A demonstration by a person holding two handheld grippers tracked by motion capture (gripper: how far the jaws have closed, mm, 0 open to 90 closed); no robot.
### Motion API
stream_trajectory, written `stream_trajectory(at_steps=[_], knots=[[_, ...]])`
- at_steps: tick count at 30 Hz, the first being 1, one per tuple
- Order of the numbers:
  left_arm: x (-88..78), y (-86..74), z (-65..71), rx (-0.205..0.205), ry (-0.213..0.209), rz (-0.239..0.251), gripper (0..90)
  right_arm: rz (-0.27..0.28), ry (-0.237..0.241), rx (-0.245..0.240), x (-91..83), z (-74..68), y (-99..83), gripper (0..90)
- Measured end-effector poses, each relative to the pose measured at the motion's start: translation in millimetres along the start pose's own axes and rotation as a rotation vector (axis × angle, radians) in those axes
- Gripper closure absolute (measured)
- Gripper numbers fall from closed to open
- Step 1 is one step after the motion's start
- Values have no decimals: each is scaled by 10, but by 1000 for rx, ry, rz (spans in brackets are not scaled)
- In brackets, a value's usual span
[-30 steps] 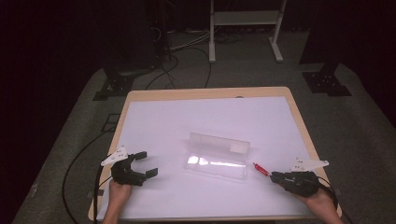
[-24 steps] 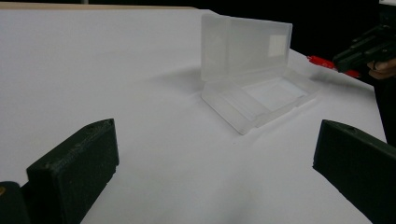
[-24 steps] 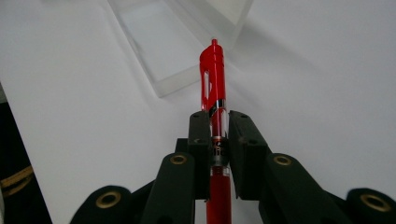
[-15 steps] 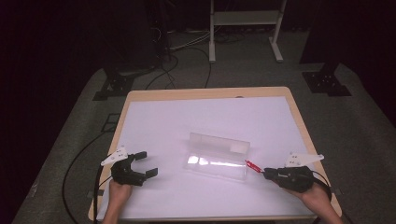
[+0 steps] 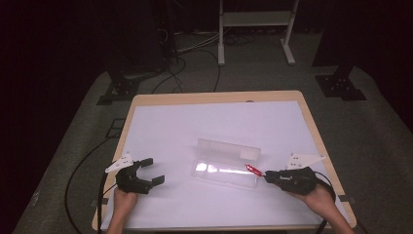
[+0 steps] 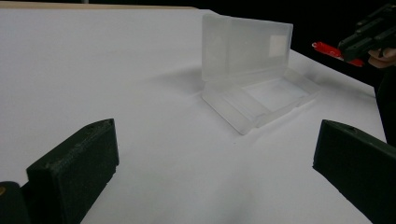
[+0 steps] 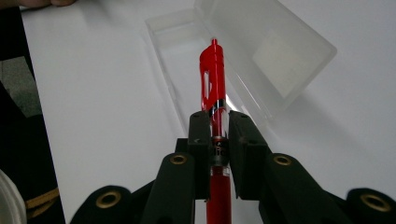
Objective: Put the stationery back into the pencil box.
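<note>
Covering the counter [image 5: 160, 122], a white sheet; mid-sheet, open clear case [image 5: 226, 163]. Left of case, left claw [image 5: 148, 172] spread, empty. Right of case, right claw [image 5: 267, 176] pinching red pen [image 5: 253, 169], tip over case edge.

A bright red plastic pen [image 7: 214, 79] bears a black band. The hinged plastic case [image 5: 225, 163] is clear and frosted, milky white. Both hand-held grippers, left [image 5: 148, 171] and right [image 5: 266, 177], are matte black with brass-coloured screws. The bench [image 5: 209, 98] shows a pale wooden rim under a plain white sheet [image 5: 204, 122].

Red pen [image 5: 254, 169] in right gripper [image 5: 269, 177], seemingly nearer case [image 5: 224, 163]
</note>
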State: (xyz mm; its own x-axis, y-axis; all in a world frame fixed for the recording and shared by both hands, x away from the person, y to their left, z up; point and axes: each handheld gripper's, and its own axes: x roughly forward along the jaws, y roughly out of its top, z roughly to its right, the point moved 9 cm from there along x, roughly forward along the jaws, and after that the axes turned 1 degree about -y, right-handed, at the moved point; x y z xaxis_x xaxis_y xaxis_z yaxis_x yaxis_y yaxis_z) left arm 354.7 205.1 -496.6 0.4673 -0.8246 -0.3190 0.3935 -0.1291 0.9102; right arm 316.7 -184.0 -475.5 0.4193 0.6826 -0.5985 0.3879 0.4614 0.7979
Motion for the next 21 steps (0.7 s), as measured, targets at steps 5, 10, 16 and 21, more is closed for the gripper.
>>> stream_trajectory(at_steps=[5, 10, 16, 21], knots=[[0, -1, 1, 1, 0, -1, 0, -2, 13, -15, 38, -17, 75, 789], [0, -1, 0, 1, -1, -1, 0, -8, 28, -36, 93, -50, 150, 789], [-1, -1, 3, 3, -1, -1, 0, -13, 49, -51, 172, -105, 212, 789], [-1, -1, 2, 0, -1, 0, 0, -11, 62, -64, 235, -134, 268, 789]])
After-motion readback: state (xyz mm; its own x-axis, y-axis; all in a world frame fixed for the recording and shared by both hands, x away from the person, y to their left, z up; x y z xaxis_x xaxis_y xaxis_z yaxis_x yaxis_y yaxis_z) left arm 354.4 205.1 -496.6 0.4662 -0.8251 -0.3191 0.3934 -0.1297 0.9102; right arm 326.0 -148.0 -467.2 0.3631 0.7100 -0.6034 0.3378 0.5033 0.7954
